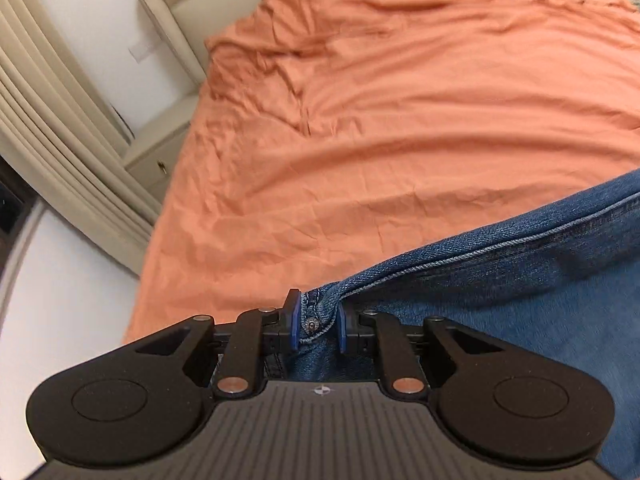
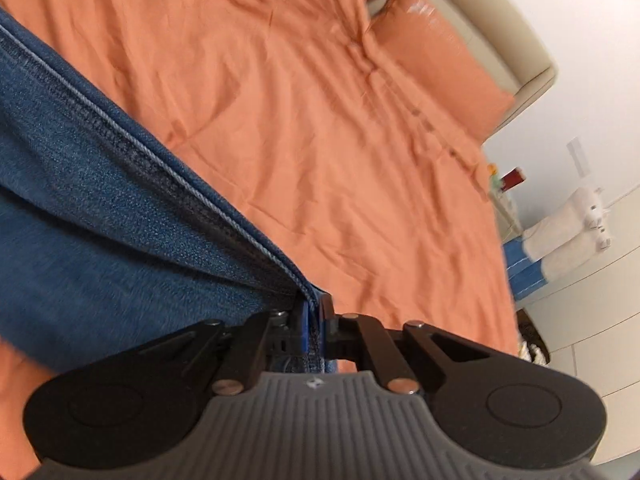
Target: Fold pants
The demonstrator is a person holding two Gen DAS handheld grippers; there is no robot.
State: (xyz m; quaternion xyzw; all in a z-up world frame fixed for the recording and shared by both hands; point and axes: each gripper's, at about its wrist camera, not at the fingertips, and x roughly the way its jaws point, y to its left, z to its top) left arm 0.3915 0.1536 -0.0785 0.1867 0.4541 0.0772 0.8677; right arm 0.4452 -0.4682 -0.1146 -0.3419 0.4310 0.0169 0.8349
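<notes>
The pants are blue denim jeans point(image 1: 500, 280), held stretched above an orange bed. My left gripper point(image 1: 317, 322) is shut on a corner of the jeans with a metal rivet between its blue pads. The denim runs off to the right from there. In the right wrist view the jeans point(image 2: 100, 208) fill the left side, with a stitched seam running diagonally down to my right gripper point(image 2: 314, 326), which is shut on their edge. The rest of the pants is out of view.
An orange sheet point(image 1: 400, 120) covers the bed; it also shows in the right wrist view point(image 2: 320, 140), with an orange pillow point(image 2: 432, 60) by the beige headboard point(image 2: 500, 20). A bedside cabinet point(image 1: 156, 156) and beige curtain point(image 1: 52, 120) stand left. Folded towels point(image 2: 568, 224) lie at right.
</notes>
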